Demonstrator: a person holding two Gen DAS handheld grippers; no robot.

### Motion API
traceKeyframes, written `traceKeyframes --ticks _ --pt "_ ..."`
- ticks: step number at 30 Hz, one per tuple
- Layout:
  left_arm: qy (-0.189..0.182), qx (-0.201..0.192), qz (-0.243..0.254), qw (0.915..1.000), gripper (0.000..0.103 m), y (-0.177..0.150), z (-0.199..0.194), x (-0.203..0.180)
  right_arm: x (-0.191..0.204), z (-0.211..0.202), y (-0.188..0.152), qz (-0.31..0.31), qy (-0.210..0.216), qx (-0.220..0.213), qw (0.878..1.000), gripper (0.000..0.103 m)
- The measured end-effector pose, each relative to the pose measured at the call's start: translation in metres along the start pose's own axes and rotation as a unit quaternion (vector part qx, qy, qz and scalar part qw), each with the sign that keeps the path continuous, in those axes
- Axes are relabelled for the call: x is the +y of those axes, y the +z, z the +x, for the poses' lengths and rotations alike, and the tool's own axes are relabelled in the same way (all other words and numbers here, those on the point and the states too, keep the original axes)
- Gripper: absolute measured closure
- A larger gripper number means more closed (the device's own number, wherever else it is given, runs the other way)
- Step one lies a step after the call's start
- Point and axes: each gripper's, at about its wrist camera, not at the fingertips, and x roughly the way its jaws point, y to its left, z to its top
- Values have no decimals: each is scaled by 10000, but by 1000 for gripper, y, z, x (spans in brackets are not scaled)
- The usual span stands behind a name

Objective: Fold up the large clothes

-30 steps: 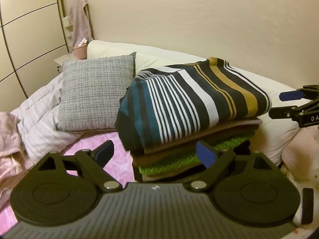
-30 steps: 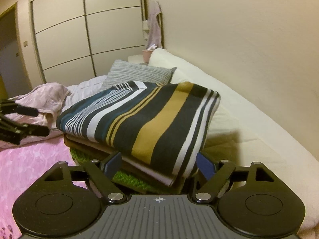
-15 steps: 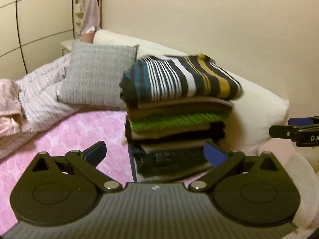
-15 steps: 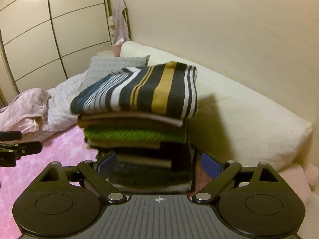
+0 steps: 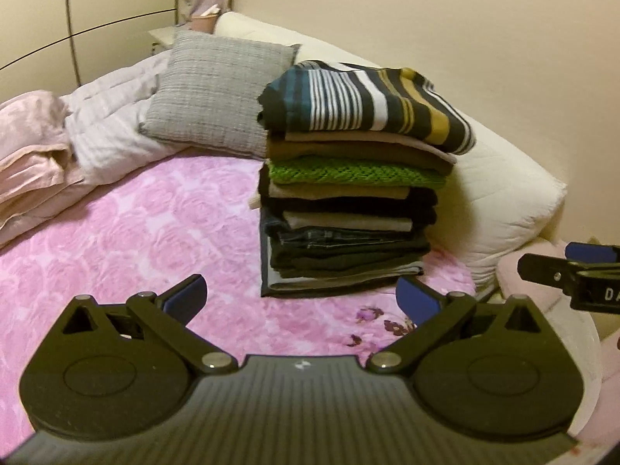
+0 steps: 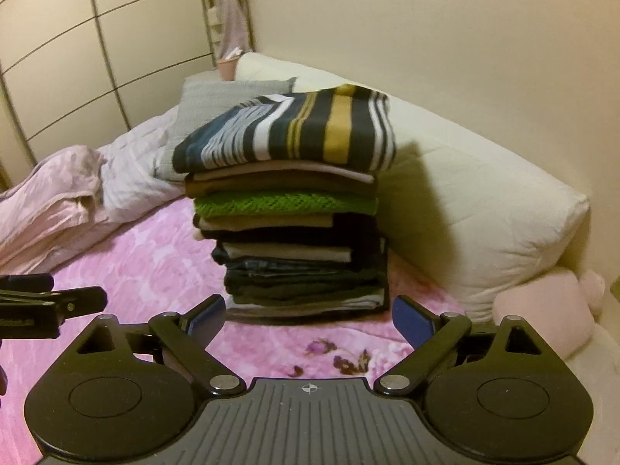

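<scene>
A tall stack of folded clothes (image 5: 348, 228) stands on the pink flowered bedspread (image 5: 135, 232). On top lies a folded striped garment (image 5: 368, 104) in dark blue, white and mustard, over brown, green and dark layers. The same stack (image 6: 294, 244) fills the middle of the right wrist view, with the striped garment (image 6: 294, 131) as its top layer. My left gripper (image 5: 302, 298) is open, short of the stack's foot, nothing between its blue pads. My right gripper (image 6: 308, 316) is open too, just in front of the stack. Each gripper shows at the edge of the other's view.
A grey cushion (image 5: 221, 89) leans behind the stack, beside a long cream bolster (image 5: 500, 182) along the wall. Crumpled pale pink and lilac bedding (image 5: 50, 155) lies at the left. A pink soft thing (image 6: 542, 310) sits at the right past the bolster's end. Wardrobe doors (image 6: 77, 58) stand behind.
Both grippers have drawn back from the stack and opened wider. The striped garment, close to the jaws a second ago, now rests free on top, and the whole stack is in view.
</scene>
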Motion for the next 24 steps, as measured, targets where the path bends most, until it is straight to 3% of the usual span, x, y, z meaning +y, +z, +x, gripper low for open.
traceKeyframes --ticks 8,24 --pt "168 140 -184 9996 1 -2 5 -15 -6 5 0 -144 141 185 9996 13" --pt "264 269 16 9993 1 -12 8 -37 -17 11 -12 -80 209 387 9990 12"
